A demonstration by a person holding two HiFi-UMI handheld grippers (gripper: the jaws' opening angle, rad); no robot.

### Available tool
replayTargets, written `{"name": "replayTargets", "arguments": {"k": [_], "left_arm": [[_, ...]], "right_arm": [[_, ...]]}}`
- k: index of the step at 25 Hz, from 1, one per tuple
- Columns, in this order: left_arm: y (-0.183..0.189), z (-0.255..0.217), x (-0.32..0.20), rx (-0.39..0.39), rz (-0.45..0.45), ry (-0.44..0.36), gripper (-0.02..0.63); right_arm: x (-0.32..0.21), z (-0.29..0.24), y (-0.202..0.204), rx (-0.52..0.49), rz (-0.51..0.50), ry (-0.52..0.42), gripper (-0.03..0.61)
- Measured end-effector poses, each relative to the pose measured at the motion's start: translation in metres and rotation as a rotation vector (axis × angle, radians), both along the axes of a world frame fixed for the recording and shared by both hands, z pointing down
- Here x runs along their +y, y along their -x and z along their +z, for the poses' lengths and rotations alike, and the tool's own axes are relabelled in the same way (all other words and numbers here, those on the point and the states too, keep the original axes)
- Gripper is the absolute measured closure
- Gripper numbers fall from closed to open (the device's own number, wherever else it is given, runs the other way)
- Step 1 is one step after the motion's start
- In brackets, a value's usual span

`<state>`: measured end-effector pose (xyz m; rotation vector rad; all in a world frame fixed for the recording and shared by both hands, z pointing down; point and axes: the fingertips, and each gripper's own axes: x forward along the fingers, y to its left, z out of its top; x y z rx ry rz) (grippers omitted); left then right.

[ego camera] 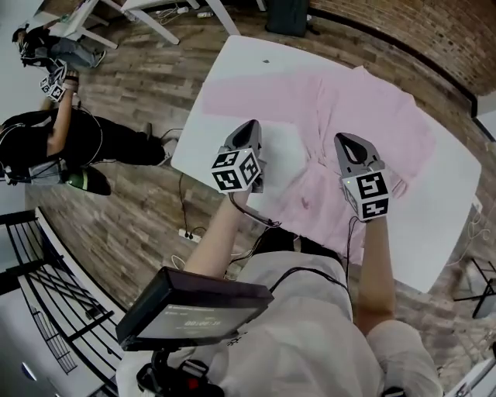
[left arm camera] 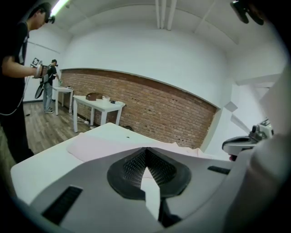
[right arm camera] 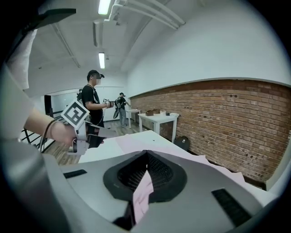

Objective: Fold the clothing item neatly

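On the white table, only head view showed the pink shirt whole; left gripper and right gripper hung above, jaws closed, empty. Only gripper views showed ceiling lights.

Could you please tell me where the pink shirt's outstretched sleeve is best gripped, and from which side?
Probably its free end, approached by the left gripper from its own side: the sleeve lies flat, pointing left, with bare white table around it.
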<state>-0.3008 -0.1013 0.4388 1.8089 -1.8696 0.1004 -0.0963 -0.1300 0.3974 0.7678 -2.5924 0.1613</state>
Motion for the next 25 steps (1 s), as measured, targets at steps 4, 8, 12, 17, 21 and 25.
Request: {"name": "replayTargets", "arguments": {"k": [4,8,12,17,21,25], "left_arm": [[0.067,0.025,0.009,0.019,-0.110,0.049,0.611],[0.120,0.048,0.014,0.015,-0.159,0.084,0.611],[0.162,0.065,0.012,0.003,-0.197,0.112,0.611],[0.193,0.085,0.013,0.017,-0.246,0.140,0.611],[0.205,0.097,0.011,0.033,-0.265,0.158,0.574],[0.215,0.106,0.005,0.065,-0.284,0.169,0.526]], "right_arm": [[0.016,-0.003,0.044,-0.019,-0.043,0.020,0.574],[0.030,0.002,0.079,0.002,-0.081,0.032,0.574],[0.033,0.009,0.110,0.014,-0.100,0.041,0.574],[0.031,0.019,0.136,0.038,-0.115,0.060,0.574],[0.027,0.023,0.148,0.055,-0.113,0.071,0.574],[0.023,0.027,0.154,0.071,-0.106,0.080,0.574]]}}
